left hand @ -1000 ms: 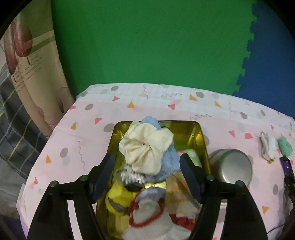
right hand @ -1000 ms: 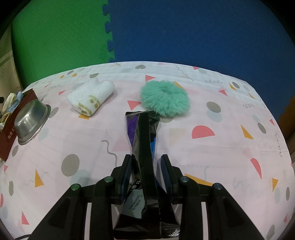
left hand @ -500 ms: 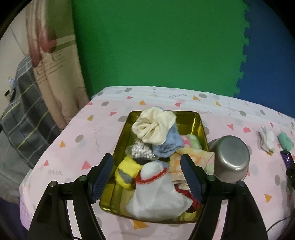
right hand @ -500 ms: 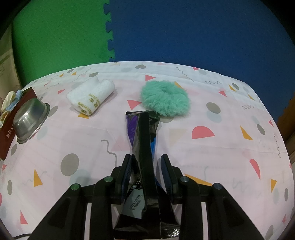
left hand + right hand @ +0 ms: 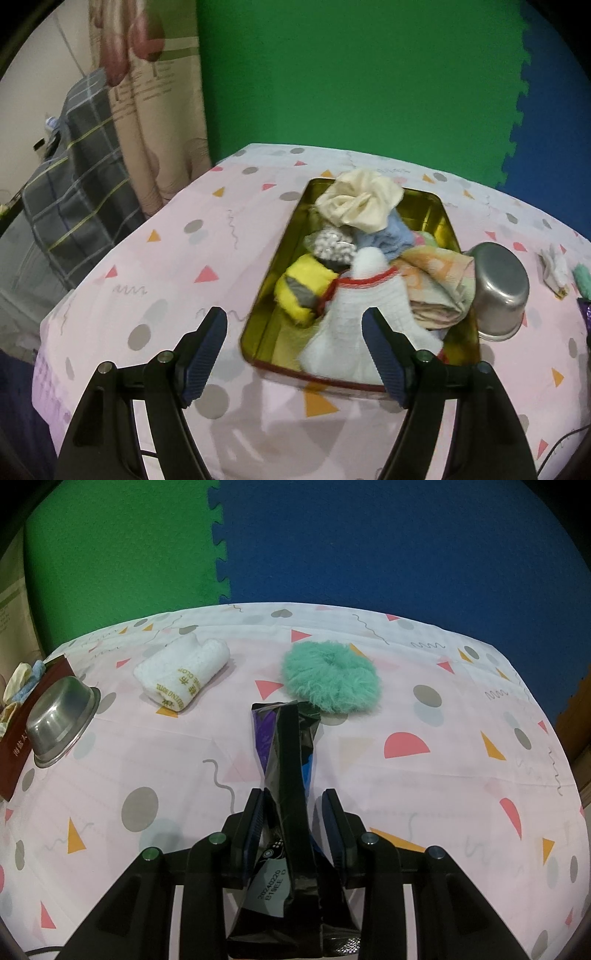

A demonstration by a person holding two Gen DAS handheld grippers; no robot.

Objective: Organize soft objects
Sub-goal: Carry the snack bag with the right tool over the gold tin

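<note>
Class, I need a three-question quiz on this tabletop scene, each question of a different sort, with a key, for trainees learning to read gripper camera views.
1. True or false: the left gripper holds a sock.
2. Multiple choice: what is between the pads of the right gripper? A) the fuzzy green scrunchie B) the dark foil packet C) the rolled white towel
3. Fill in: the cream scrunchie lies on top of the pile in the gold ____.

Key
1. False: its jaws stand wide open, with nothing between them.
2. B
3. tin; the steel bowl stands upside down beside it.
</note>
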